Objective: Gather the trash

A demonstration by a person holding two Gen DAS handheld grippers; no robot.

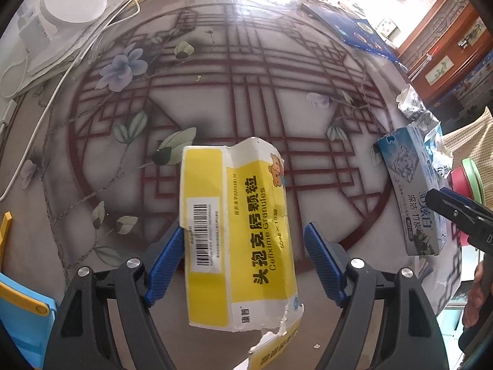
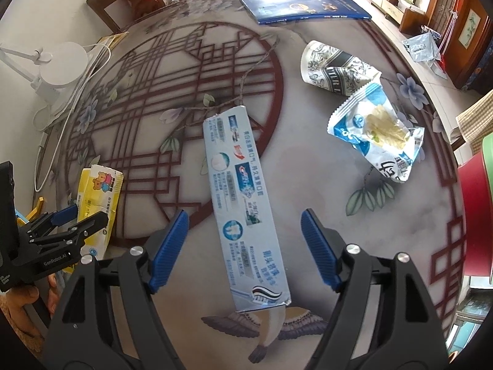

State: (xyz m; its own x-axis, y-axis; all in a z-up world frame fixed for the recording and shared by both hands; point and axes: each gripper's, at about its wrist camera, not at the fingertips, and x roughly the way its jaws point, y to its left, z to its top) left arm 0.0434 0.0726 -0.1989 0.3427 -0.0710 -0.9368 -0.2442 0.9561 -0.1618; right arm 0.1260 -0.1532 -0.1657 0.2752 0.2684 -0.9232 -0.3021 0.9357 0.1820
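Note:
A torn yellow and white medicine box [image 1: 237,231] lies on the round patterned table between the open fingers of my left gripper [image 1: 245,262]; the left pad [image 1: 165,265] is close beside its edge. The box also shows in the right wrist view [image 2: 97,197]. A long blue toothpaste box [image 2: 243,212] lies between the open fingers of my right gripper [image 2: 245,246], apart from both pads; it also shows in the left wrist view [image 1: 413,191]. A crushed paper cup [image 2: 332,67] and a blue snack wrapper [image 2: 376,132] lie beyond it.
A white desk lamp [image 1: 71,3] with its cable stands on papers at the table's far left. A blue booklet [image 2: 305,3] lies at the far edge. A red and green chair [image 2: 477,209] stands at the right rim. A blue and yellow object [image 1: 21,311] sits at lower left.

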